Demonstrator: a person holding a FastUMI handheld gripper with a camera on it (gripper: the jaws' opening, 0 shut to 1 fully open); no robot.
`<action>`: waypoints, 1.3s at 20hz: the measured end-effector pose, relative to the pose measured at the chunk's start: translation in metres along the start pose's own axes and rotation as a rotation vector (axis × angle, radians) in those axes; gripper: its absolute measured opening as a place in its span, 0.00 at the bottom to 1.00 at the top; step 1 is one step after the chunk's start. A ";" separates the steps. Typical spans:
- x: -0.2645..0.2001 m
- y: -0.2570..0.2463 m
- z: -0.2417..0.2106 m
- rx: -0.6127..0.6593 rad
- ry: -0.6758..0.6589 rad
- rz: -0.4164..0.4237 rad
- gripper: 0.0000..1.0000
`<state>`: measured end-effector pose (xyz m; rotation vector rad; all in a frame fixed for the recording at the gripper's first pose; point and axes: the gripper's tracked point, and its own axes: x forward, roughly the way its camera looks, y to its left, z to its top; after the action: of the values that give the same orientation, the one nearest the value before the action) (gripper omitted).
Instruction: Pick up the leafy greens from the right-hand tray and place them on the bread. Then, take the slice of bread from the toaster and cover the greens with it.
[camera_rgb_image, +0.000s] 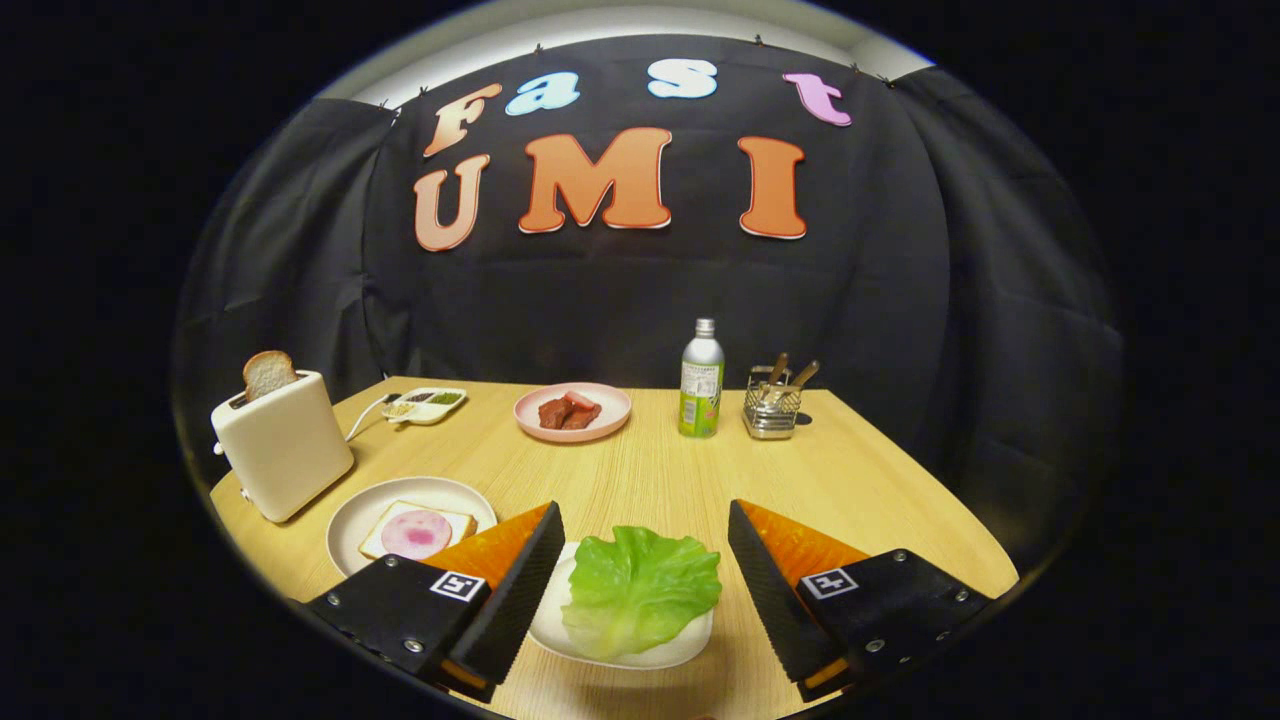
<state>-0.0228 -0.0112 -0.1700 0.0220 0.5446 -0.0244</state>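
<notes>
Ribbed, wedge-shaped fingers of the claw (640, 575) stand spread wide and empty over a pale wood-grain tabletop (860, 480), a crinkled glossy lettuce leaf (640, 590) lying between them on a shallow white tray (660, 652). At 10 o'clock from the leaf, a round cream plate (380, 500) carries a square bread slice (400, 540) topped with a pink disc of ham. Beyond it, at the tabletop's 9 o'clock edge, a smooth boxy toaster (283, 445) holds browned toast (268, 374) upright. Bare wood runs ahead at 12 o'clock toward a pink meat plate (572, 412), a slim bottle (701, 380) and a wire cutlery caddy (773, 408).
</notes>
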 end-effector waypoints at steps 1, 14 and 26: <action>0.003 0.002 -0.007 -0.001 0.035 0.006 0.99; 0.033 0.012 -0.079 0.135 0.473 0.040 0.95; 0.048 0.010 -0.104 0.025 0.717 -0.041 0.77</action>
<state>-0.0358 0.0006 -0.2837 0.0443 1.2615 -0.0648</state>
